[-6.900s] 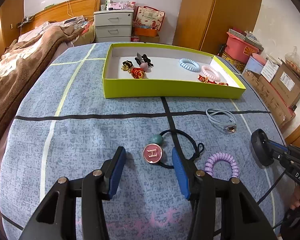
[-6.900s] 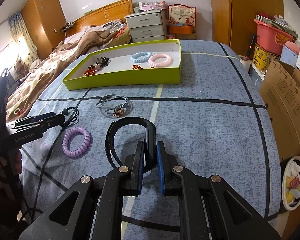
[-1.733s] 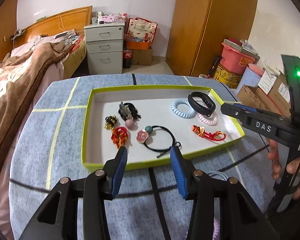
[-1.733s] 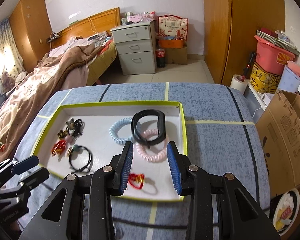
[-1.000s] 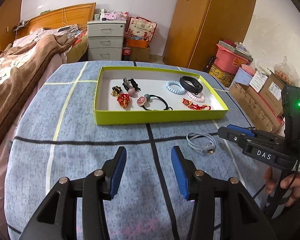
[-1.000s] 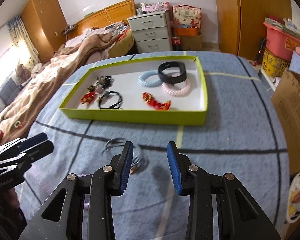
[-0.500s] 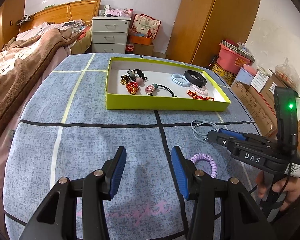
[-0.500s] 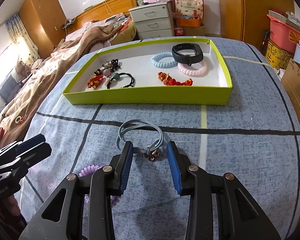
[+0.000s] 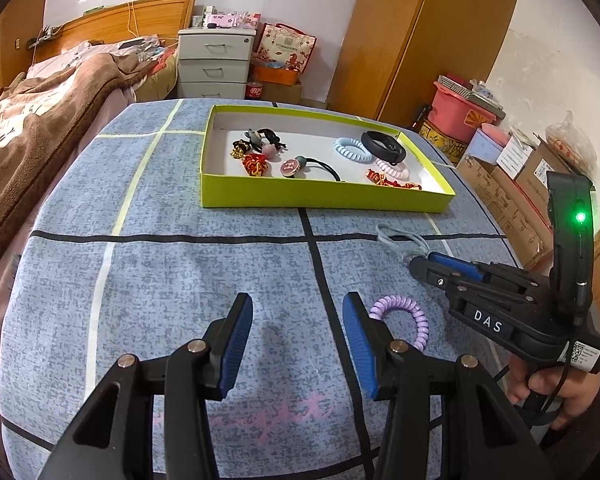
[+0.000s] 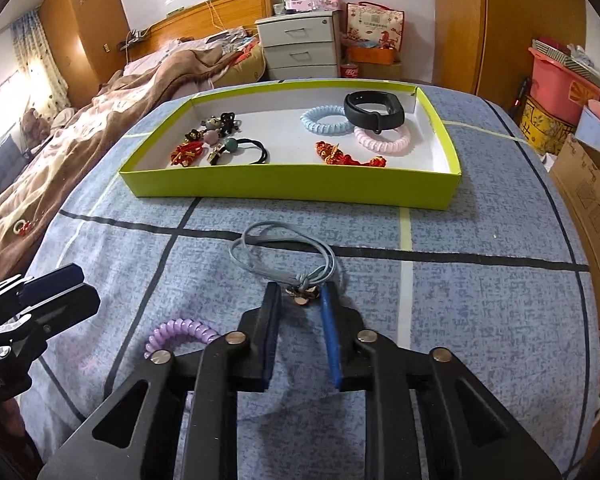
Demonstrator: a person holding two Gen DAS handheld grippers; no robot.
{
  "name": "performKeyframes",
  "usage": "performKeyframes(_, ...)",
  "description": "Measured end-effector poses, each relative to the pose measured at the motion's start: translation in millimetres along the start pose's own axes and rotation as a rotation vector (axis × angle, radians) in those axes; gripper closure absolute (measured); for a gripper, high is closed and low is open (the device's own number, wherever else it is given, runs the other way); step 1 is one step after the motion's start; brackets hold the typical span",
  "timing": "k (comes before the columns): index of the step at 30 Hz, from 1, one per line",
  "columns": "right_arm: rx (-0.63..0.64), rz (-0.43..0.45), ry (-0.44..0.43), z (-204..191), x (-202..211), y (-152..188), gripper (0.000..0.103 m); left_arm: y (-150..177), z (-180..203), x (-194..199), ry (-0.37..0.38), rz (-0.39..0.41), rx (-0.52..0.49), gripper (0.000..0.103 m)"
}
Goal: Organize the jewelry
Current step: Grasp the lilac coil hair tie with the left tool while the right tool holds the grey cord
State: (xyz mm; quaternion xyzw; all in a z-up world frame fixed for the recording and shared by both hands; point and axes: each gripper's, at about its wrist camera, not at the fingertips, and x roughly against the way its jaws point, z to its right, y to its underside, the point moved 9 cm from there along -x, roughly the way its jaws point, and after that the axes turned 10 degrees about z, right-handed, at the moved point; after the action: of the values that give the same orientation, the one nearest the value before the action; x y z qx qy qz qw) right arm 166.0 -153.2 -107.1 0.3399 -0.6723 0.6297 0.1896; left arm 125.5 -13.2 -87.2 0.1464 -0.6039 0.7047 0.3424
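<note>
Closing on the knotted end w/ small metal charms, the right gripper [image 10: 300, 294] straddles the thin grey-blue cord hair tie [image 10: 284, 254] on the woven blue cloth [image 10: 480, 320], pads not yet pressing. Left gripper [image 9: 298, 320] hangs wide apart, empty, just beside the ribbed lilac spiral hair tie [image 9: 410, 314]; lime cardboard tray [image 10: 292, 190] lies beyond.

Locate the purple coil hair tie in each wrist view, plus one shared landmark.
Left wrist: purple coil hair tie lower right of centre on the cloth, just right of the left gripper's right finger.
Right wrist: lower left, partly hidden behind the right gripper.
Shared landmark: the green tray, beyond it in both.
</note>
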Motion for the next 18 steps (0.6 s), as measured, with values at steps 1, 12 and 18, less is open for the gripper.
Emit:
performKeyframes(1, -0.005, 0.000, 0.001, 2, 0, 0, 0.091, 0, 0, 0, -0.001, 0.000, 0.000, 0.054)
performKeyframes(12, -0.042, 0.019, -0.033, 9, 7, 0, 0.103, 6, 7, -5, 0.012, -0.020, -0.014, 0.054)
performKeyframes(18, -0.060, 0.044, -0.051, 14, 13, -4, 0.103, 9, 16, -7, 0.028, -0.031, -0.030, 0.054)
